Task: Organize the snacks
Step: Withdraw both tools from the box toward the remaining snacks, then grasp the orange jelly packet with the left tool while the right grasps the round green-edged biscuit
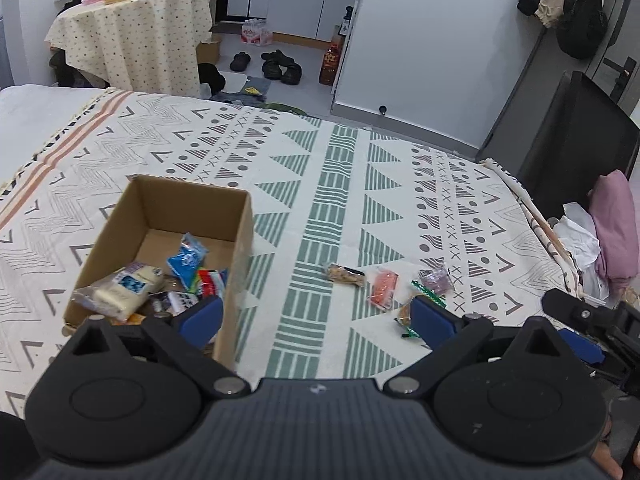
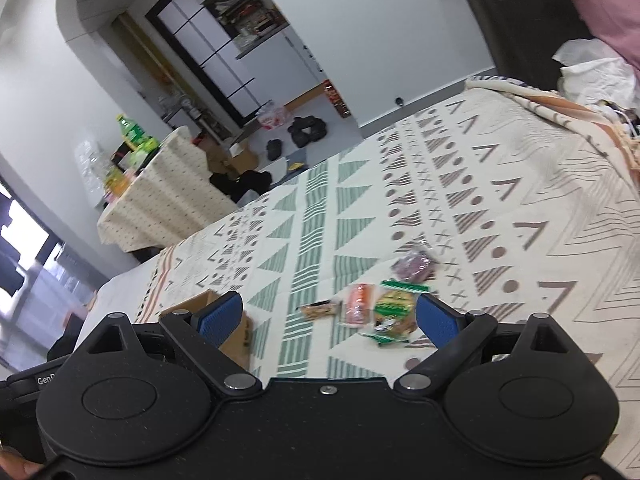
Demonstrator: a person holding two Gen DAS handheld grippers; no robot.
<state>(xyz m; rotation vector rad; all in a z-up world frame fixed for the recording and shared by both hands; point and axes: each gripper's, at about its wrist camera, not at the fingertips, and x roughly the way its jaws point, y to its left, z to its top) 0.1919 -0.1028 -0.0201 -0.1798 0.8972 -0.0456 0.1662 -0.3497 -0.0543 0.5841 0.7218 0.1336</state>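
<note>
Likely slip: catching two overlapping wrappers at once, since green packet lies touching orange packet near bed's close edge.
Second risk: dragging patterned cover instead of thin foil.
Left claw: spread wide, empty, beside cardboard box.
Right claw: spread wide, empty, touching nothing.
Snacks: several inside box; nut bar and purple packet loose on cover.

Both grippers hang side by side, empty. The left gripper has its blue pads spread wide — the right gripper likewise.
</note>
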